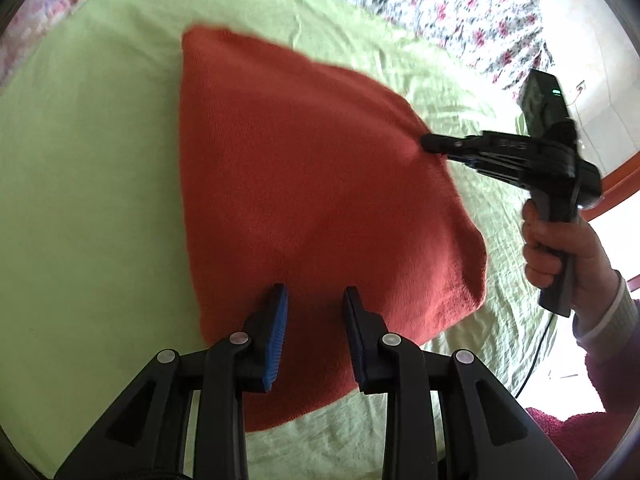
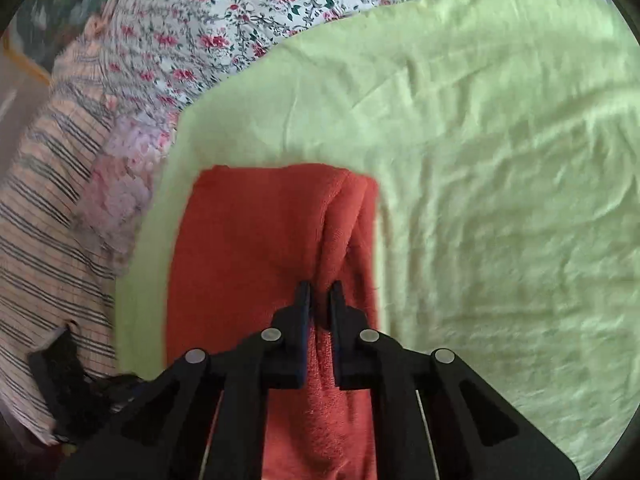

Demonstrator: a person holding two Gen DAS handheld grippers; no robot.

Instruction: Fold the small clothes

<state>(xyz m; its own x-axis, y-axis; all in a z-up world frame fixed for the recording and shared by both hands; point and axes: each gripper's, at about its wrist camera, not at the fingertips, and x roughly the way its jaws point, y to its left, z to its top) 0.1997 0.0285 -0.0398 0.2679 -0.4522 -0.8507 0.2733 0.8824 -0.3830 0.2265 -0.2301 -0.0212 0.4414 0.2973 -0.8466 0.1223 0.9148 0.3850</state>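
The rust-orange garment (image 1: pixel 304 184) is a soft, matt knit with a fuzzy nap along its folded edge. The light green sheet (image 2: pixel 500 152) under it is thin woven cloth, matt and finely creased. The floral bedcover (image 2: pixel 224 28) is smooth printed cotton, the striped cloth (image 2: pixel 52 200) beside it a crinkled weave. Both claws are matt black plastic with dull metal rivets; the left claw (image 1: pixel 314 304) carries ribbed blue rubbery pads (image 1: pixel 278 340).
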